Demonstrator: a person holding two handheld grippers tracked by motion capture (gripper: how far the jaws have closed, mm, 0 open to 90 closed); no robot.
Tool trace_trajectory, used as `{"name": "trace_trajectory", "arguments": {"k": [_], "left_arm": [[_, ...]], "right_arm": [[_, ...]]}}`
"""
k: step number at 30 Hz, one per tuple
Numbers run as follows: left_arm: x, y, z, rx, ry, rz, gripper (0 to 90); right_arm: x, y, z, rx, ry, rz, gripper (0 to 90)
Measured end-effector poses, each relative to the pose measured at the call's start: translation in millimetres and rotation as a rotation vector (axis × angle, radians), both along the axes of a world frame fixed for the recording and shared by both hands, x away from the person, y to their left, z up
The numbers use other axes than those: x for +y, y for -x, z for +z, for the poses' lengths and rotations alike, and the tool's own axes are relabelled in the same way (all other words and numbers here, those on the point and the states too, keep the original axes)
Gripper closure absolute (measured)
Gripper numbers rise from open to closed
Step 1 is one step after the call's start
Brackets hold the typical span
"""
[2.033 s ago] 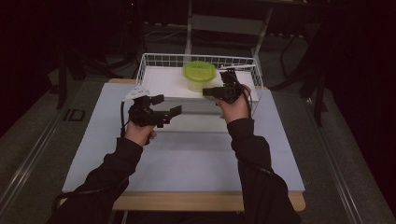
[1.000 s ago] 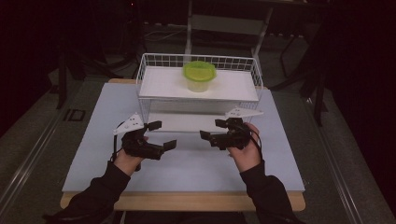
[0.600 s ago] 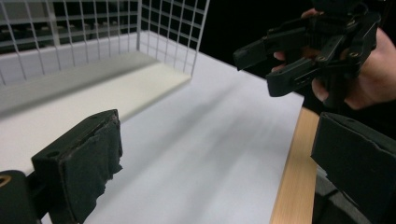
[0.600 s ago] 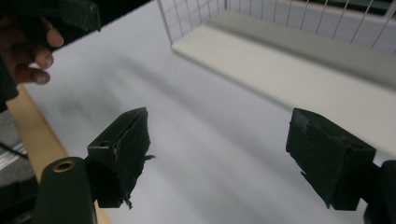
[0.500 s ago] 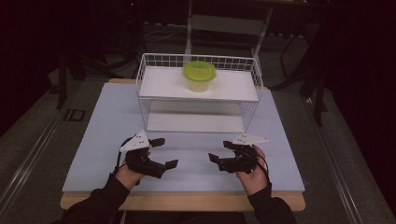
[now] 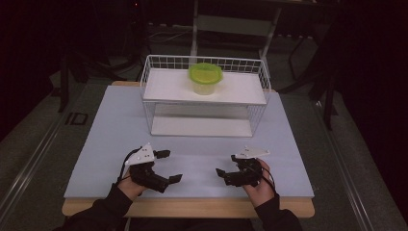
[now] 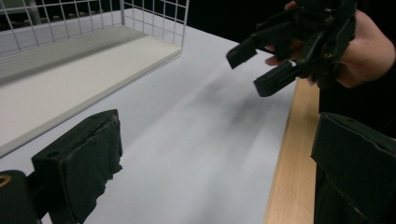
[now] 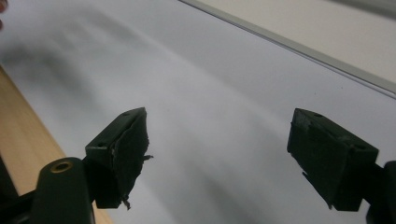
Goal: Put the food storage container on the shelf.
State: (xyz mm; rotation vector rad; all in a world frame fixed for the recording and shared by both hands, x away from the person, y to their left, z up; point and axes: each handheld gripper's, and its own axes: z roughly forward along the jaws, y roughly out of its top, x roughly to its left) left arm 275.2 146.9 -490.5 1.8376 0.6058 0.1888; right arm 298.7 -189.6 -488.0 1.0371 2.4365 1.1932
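A green-lidded tub (image 6: pixel 205 78) stands on the top shelf of a white wire rack (image 6: pixel 154 65) at the back of the table. My left gripper (image 6: pixel 170 166) is held open and empty just over the mat near the front edge, pointing right. Facing it, my right gripper (image 6: pixel 228 164) is also open and empty. In the left gripper view, the left gripper (image 7: pixel 215 172) has its jaws wide apart, with the right gripper (image 7: pixel 257 65) and its hand beyond. The right gripper view shows the right gripper (image 8: pixel 224 158) spread over bare mat.
A pale blue mat (image 6: pixel 110 130) covers the table, with a wooden strip (image 6: pixel 192 208) along the front. The rack's white base board (image 7: pixel 70 79) lies ahead of the grippers. Dark floor and chair legs surround the table.
Both hands have drawn back from the rack to the front edge. The right gripper, up beside the tub two seconds ago, is now low over the mat. The tub has not moved.
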Motion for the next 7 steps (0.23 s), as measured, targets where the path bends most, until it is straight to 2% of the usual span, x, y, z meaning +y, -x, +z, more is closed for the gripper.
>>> {"name": "trace_trajectory", "arguments": {"k": [2, 7], "left_arm": [[0.2, -0.7, -1.7, 0.001, -0.014, 0.003, 2.6], [2.6, -2.1, -4.1, 0.004, -0.018, 0.018, 2.7]], "right_arm": [[2.6, -0.6, -0.4, -0.002, 0.003, 0.008, 20.0], [4.6, 2.1, 1.3, -0.023, 0.005, 0.022, 20.0]]}}
